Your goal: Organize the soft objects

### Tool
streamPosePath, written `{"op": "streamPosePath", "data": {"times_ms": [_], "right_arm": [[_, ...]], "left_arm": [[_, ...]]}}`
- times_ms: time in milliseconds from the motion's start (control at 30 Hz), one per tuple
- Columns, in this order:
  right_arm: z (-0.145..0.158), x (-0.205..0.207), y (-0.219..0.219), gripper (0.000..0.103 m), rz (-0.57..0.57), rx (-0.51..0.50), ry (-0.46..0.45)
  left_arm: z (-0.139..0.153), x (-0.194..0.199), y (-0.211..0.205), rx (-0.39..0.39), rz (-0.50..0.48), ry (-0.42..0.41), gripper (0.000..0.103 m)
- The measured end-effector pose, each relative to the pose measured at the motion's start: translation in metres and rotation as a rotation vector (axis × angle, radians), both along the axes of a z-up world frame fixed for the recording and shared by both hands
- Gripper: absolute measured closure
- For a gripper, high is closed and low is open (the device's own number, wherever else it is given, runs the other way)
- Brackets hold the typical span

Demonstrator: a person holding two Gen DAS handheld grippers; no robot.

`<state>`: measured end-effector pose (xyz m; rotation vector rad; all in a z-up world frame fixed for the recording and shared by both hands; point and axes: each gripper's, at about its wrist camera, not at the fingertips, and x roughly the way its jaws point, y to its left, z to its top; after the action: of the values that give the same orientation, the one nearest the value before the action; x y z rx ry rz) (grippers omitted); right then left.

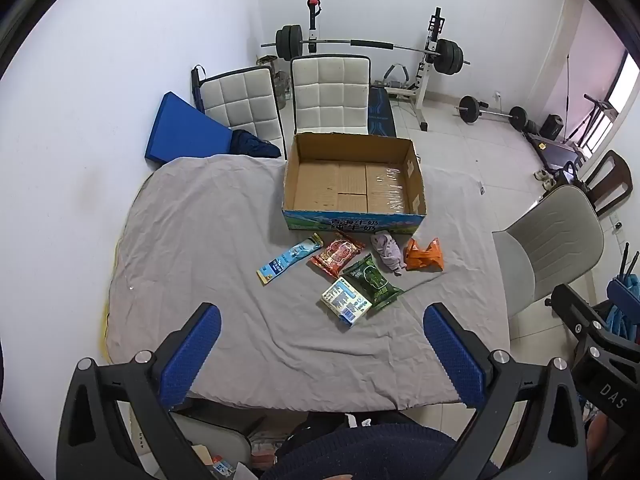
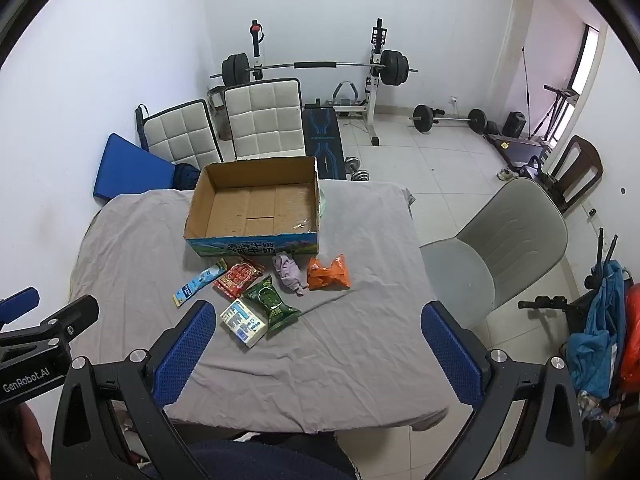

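Note:
An open, empty cardboard box point(image 1: 352, 178) point(image 2: 256, 204) stands at the far side of a table covered by a grey cloth point(image 1: 192, 248) point(image 2: 132, 248). In front of it lie a blue sachet point(image 1: 289, 258) point(image 2: 199, 282), a red packet point(image 1: 338, 253) point(image 2: 239, 275), a green packet point(image 1: 372, 282) point(image 2: 272, 305), a white packet point(image 1: 346, 301) point(image 2: 244, 322), a lilac cloth point(image 1: 386, 249) point(image 2: 289, 272) and an orange bag point(image 1: 425, 254) point(image 2: 329, 273). My left gripper point(image 1: 322, 320) and right gripper point(image 2: 314, 318) are both open and empty, held above the near table edge.
Two white padded chairs point(image 1: 330, 94) and a blue mat point(image 1: 186, 132) stand behind the table. A grey chair point(image 1: 552, 248) point(image 2: 500, 248) is at the right. A barbell rack point(image 1: 432, 56) and weights are at the back wall.

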<state>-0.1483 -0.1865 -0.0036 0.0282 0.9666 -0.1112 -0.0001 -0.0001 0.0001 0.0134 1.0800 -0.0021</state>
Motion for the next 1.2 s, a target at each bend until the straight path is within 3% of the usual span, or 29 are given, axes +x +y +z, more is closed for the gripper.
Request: {"op": "streamPosePath", "data": {"times_ms": [1200], "right_arm": [[-0.0026,-0.0011,-0.0002,0.000,0.000,0.013,0.005]], "left_arm": [[-0.0028,0.0031,0.0014,-0.004,-0.001,0.011,0.000]]}}
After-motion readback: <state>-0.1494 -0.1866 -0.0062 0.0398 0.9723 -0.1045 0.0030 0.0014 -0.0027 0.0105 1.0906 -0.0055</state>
